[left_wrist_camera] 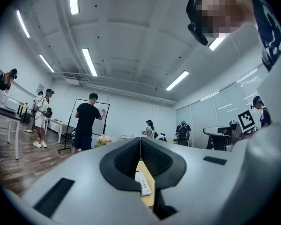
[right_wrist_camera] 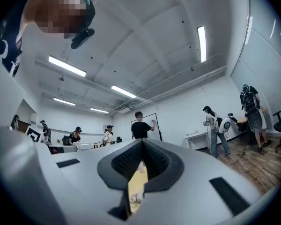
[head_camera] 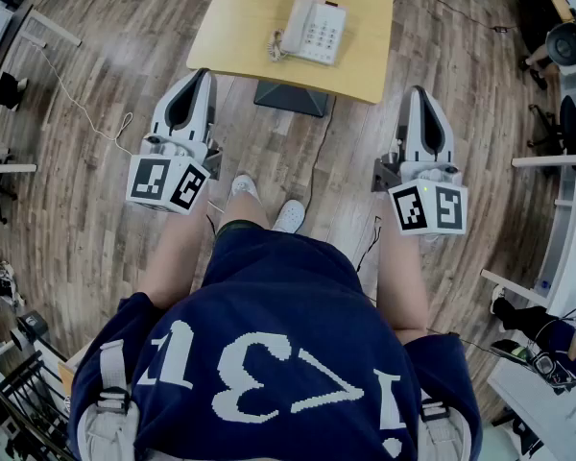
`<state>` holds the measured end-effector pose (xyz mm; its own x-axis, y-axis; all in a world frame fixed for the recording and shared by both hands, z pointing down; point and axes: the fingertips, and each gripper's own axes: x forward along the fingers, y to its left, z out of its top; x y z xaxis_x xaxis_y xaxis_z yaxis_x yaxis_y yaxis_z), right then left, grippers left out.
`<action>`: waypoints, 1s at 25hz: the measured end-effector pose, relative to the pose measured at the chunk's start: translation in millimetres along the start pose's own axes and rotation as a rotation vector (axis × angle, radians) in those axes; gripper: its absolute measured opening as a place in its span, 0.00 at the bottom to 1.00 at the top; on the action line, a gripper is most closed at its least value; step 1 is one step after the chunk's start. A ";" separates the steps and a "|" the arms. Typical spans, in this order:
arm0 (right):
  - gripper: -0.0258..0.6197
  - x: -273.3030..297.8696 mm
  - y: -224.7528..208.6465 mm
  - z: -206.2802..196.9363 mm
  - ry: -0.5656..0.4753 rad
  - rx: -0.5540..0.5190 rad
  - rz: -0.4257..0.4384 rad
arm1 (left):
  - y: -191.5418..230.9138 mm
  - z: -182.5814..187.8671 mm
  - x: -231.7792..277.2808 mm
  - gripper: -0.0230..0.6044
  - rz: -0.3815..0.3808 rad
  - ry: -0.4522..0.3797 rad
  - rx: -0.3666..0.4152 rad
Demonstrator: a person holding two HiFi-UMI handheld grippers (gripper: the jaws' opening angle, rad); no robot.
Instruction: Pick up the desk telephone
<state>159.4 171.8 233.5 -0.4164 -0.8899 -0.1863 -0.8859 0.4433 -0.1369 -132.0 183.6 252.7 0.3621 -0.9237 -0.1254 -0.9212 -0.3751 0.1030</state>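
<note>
The white desk telephone (head_camera: 312, 29) with its grey keypad and coiled cord lies on a small yellow table (head_camera: 240, 27) at the top of the head view. My left gripper (head_camera: 203, 73) hovers short of the table's near left edge, jaws together and empty. My right gripper (head_camera: 417, 91) hangs off the table's near right corner, also shut with nothing in it. In the left gripper view the gripper (left_wrist_camera: 140, 140) has its pads pressed together, and a strip of the telephone (left_wrist_camera: 143, 182) shows below them. The right gripper view shows the gripper (right_wrist_camera: 142, 142) closed above a sliver of the table (right_wrist_camera: 136, 185).
The table's dark base (head_camera: 290, 97) stands on the wood floor, with cables (head_camera: 86, 104) trailing around it. White desks (head_camera: 566, 229) and office chairs (head_camera: 566, 41) line the right side. Several people (left_wrist_camera: 88, 121) and a whiteboard stand farther off in the room.
</note>
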 end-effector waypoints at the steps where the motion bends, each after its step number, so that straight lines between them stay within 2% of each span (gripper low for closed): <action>1: 0.08 0.7 0.4 0.8 -0.001 -0.001 0.000 | 0.0 0.3 -0.6 0.06 0.000 -0.001 0.001; 18: 0.08 22.4 -8.9 -3.8 -0.005 0.046 0.015 | 4.6 -6.8 17.0 0.06 0.006 0.008 -0.002; 25: 0.08 49.8 -18.8 -13.5 -0.007 0.059 0.031 | 17.5 -19.1 49.2 0.06 -0.002 0.014 -0.017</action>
<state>152.5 117.7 239.9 -0.4423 -0.8748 -0.1978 -0.8588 0.4767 -0.1878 -127.6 130.0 267.1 0.3655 -0.9240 -0.1120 -0.9183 -0.3777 0.1191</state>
